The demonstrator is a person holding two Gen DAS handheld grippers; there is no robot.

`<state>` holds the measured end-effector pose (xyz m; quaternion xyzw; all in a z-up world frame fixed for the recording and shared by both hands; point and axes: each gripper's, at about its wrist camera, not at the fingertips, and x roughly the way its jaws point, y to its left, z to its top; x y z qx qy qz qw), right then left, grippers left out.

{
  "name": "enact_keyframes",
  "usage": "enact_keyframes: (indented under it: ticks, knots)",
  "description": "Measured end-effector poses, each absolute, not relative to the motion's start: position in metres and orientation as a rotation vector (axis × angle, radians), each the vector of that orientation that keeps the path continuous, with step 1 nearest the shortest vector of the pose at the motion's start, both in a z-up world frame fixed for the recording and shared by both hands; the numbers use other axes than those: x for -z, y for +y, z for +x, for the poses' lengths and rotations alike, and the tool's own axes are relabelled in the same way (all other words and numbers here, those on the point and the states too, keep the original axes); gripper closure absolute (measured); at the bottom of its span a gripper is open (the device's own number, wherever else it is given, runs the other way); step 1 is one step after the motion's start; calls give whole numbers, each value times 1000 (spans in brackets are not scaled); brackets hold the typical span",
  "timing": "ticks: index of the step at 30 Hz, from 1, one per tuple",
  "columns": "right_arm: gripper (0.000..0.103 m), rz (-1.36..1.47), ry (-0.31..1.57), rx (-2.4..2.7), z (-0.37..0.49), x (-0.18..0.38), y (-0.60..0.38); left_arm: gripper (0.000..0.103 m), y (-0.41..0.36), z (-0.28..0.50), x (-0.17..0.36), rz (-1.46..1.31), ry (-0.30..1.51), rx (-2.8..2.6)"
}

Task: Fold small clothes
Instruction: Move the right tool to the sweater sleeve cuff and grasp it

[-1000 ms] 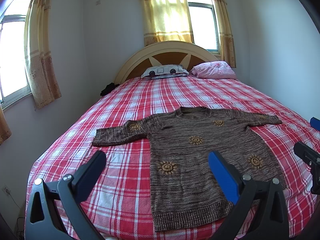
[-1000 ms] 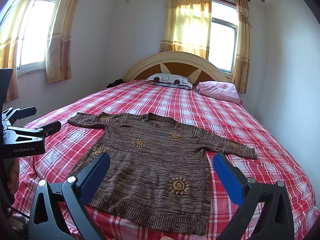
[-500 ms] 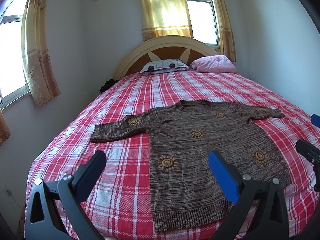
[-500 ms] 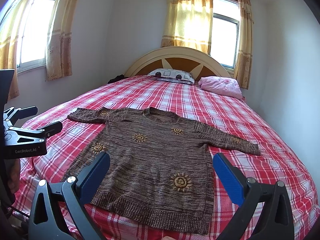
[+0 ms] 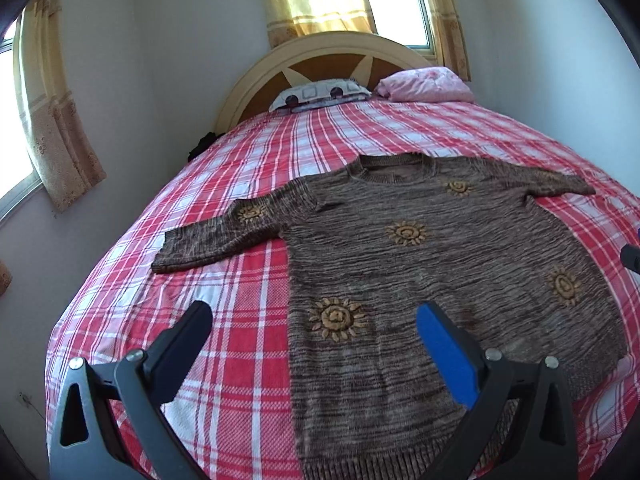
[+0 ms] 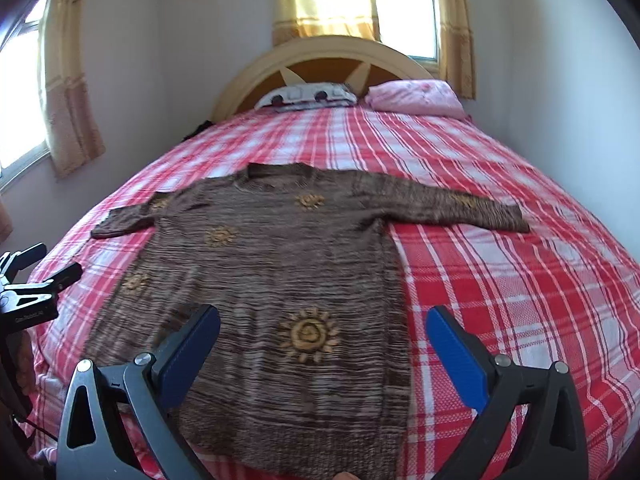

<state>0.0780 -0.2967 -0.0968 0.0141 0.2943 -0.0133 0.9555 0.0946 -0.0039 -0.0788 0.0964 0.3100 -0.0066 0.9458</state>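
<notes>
A brown knit sweater [image 5: 432,264] with yellow sun motifs lies flat and spread, sleeves out, on the red plaid bed [image 5: 248,288]. It also shows in the right wrist view [image 6: 280,264]. My left gripper [image 5: 316,320] is open and empty, hovering above the sweater's lower left side and hem. My right gripper [image 6: 324,320] is open and empty, above the sweater's lower right part near a sun motif. The left gripper's body shows at the left edge of the right wrist view [image 6: 28,288].
A patterned pillow [image 5: 320,92] and a pink pillow [image 5: 424,84] lie by the curved headboard [image 5: 320,52]. Walls and curtained windows surround the bed. A dark item [image 5: 202,144] sits at the bed's far left edge. The plaid bedsheet [image 6: 520,280] extends right of the sweater.
Both grippers have moved forward and tilted down toward the sweater, which now looks larger and closer. Both stay open. The sweater has not moved.
</notes>
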Motion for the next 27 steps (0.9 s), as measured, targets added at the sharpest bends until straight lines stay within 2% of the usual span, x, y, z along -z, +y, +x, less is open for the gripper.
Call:
enact_keyframes:
  ticks: [10,19,23,26,27]
  knots:
    - [1,92,686,124,128,107,-385,0,-6,154,89,226,669,-12]
    - [2,256,680,205,179,98,-481,0,-12,207,104,250,702,-42]
    - [16,300,680,246,202,100,-516,0,-15,226,109,253,710,-49]
    - [17,356,683,276,216,106,-542,0,-18,237,112,261,704,-56]
    - [21,376,679,285,221,107,-552,0,-19,242,113,263,704,-60]
